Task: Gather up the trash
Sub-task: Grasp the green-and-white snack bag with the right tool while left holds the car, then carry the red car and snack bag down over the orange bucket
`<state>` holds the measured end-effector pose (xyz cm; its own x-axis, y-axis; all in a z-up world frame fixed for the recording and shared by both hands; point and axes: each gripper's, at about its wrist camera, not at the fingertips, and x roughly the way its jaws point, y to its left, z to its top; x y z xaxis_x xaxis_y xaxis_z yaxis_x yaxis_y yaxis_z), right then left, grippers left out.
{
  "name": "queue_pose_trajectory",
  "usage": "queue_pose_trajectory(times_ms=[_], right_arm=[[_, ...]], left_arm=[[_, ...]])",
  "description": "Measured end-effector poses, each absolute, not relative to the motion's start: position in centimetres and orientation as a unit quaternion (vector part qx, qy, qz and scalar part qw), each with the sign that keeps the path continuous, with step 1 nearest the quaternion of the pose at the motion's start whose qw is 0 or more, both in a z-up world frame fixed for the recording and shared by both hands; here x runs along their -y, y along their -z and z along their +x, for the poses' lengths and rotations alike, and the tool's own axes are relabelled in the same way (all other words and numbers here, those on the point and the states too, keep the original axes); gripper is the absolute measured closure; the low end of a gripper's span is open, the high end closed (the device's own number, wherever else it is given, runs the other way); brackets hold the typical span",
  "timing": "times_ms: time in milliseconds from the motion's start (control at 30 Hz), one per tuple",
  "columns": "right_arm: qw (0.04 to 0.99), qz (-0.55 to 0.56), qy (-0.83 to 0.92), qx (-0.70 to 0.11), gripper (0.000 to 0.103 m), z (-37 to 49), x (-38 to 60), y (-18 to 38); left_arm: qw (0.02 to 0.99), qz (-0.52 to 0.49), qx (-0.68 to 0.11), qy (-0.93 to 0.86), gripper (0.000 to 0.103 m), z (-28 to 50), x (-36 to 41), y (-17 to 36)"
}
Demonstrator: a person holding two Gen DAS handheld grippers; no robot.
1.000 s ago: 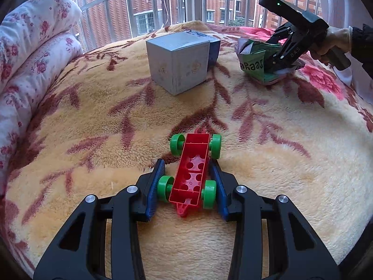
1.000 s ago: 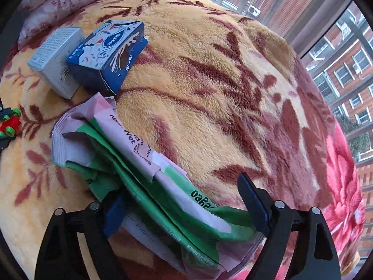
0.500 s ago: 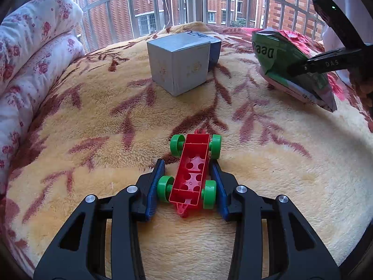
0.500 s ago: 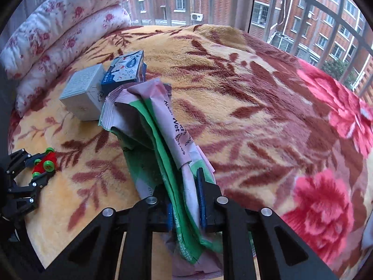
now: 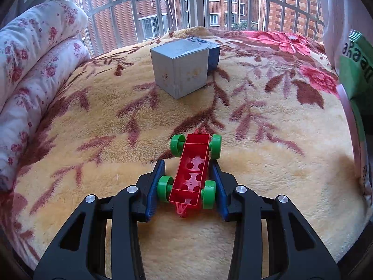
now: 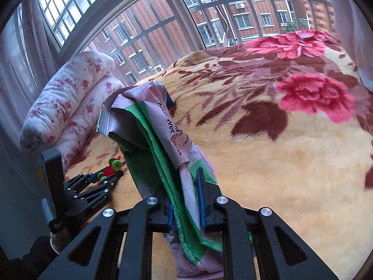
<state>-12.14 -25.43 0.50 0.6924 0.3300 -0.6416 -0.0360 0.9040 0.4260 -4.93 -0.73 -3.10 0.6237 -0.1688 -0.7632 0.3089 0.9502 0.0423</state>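
Clamping a crumpled green-and-pink wet-wipes packet between its pressed-together blue pads, the right gripper holds the trash lifted clear of the flowered blanket. The left gripper grips a red toy car with green wheels, its pads against the wheels, low on the blanket. Beyond it stands a grey box, a blue carton touching behind, with a rolled floral quilt at the left.
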Motion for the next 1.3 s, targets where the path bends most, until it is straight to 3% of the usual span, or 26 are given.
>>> queue_pose_trajectory(times_ms=[333, 567, 800, 1100, 1300], right_arm=[[0.908, 0.199, -0.125, -0.346, 0.087, -23.5, 22.2, -1.0], [0.890, 0.195, -0.156, -0.381, 0.087, -29.0, 21.2, 1.0], [0.861, 0.189, -0.129, -0.455, 0.087, -31.5, 21.1, 6.0], [0.826, 0.157, -0.109, -0.530, 0.087, -30.3, 19.0, 13.2], [0.817, 0.159, -0.112, -0.543, 0.087, -28.8, 18.2, 15.0]], left_arm=[[0.900, 0.072, -0.387, 0.187, 0.064, -13.4, -0.1, 0.1], [0.885, 0.107, -0.398, 0.215, 0.064, -20.1, -0.8, 1.1], [0.848, 0.162, -0.447, 0.234, 0.064, -24.9, -0.9, 5.4], [0.771, 0.189, -0.560, 0.239, 0.064, -24.9, 0.1, 14.4], [0.758, 0.210, -0.568, 0.242, 0.064, -24.4, 0.9, 15.6]])
